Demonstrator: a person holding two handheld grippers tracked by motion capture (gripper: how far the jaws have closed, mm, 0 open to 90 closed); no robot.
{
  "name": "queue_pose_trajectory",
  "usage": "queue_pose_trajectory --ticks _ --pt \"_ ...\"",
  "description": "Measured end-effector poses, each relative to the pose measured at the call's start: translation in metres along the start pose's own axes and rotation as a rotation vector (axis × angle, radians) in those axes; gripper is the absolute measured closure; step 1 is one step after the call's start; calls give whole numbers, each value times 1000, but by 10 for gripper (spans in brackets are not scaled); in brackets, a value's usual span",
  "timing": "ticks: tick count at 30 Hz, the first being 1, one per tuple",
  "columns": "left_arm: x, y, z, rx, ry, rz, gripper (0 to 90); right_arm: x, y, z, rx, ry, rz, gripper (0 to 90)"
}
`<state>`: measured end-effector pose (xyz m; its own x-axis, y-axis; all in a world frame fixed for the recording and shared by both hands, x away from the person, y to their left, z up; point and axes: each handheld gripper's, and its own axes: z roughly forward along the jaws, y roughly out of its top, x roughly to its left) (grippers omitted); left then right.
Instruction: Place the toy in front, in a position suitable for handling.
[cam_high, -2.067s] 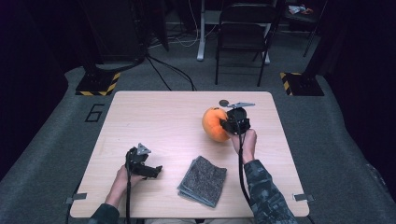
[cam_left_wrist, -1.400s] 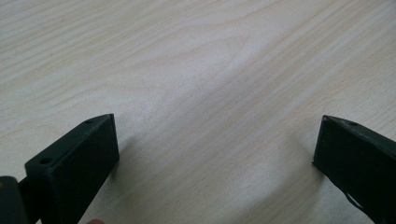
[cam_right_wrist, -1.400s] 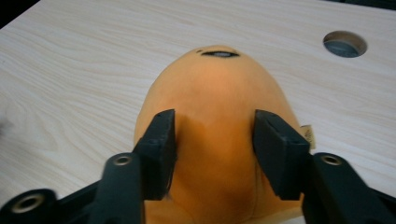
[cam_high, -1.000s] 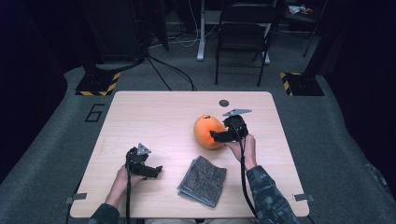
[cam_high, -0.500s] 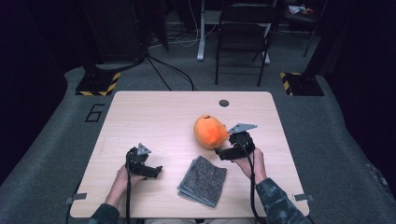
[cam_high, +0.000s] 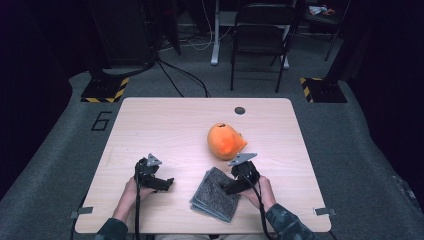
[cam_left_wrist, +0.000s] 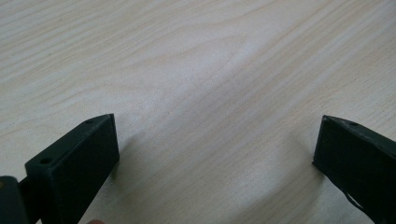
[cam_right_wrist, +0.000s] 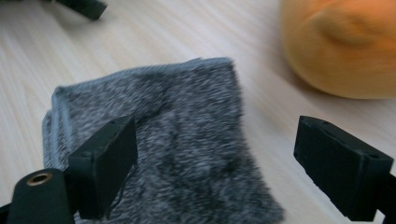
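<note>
One readable mark
A dark number 6 (cam_high: 101, 121) is painted on the grey floor (cam_high: 60, 135), left of the table (cam_high: 165, 125).

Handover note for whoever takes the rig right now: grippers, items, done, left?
Left gripper: open, nothing between its fingers, resting near the front left of the table.
Right gripper: open, nothing held, over the grey folded cloth, one finger above it, the other over bare wood.
Orange plush: lying free mid-table, just beyond the cloth.
Done: plush set down and let go.
Left: probably grasp the cloth; not gripped yet.
</note>
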<state>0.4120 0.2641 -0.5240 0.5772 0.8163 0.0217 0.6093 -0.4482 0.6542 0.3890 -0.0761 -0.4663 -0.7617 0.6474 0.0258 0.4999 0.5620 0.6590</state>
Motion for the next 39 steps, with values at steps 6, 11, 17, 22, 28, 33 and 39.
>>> queue_pose_trajectory --ticks 6,11,17,22,28,33,39 --pt "0 0 0 0 -2 -1 0 16 -4 14 38 30 -49 125" --pt "0 0 0 1 -2 -1 0 21 -7 25 80 36 -77 133" --pt "0 0 0 1 -3 -1 0 22 -10 32 132 25 -89 194" --pt "0 0 0 0 -2 0 0 20 -12 36 158 23 -110 309" --pt "0 0 0 1 -3 -2 0 19 -11 35 162 24 -119 465" --pt "0 0 0 0 -3 -1 0 14 -11 32 168 26 -110 642" --pt "0 0 0 2 -4 -1 0 10 -11 29 185 34 -90 742"
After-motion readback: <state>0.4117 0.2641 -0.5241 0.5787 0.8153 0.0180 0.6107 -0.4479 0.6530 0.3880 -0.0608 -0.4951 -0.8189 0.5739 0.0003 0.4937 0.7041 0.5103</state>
